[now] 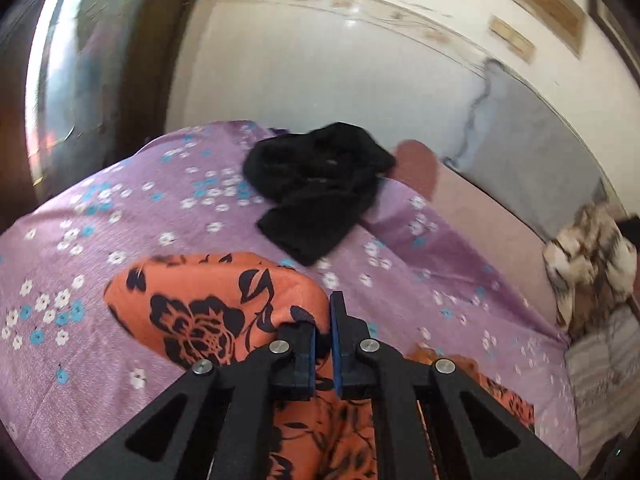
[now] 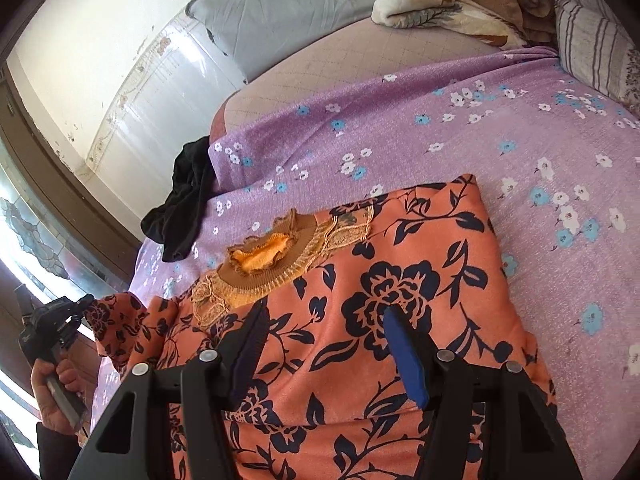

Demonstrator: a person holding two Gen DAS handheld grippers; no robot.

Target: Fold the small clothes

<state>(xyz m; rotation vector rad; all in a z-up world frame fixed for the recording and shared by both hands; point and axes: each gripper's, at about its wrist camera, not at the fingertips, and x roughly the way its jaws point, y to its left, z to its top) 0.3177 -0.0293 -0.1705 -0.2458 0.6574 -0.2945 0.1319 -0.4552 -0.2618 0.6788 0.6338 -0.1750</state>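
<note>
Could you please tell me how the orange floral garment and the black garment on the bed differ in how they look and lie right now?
The orange floral garment is printed with dark flowers and has a ribbed collar; the black garment is plain. The orange one lies mostly spread flat; the black one is crumpled at the bed's edge. The left tool is shut on the orange one's fabric, while nothing touches the black one. Both rest on the purple flowered sheet.

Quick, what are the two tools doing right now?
Left tool: shut on the orange flowered garment.
Right tool: open over it, holding nothing.
</note>
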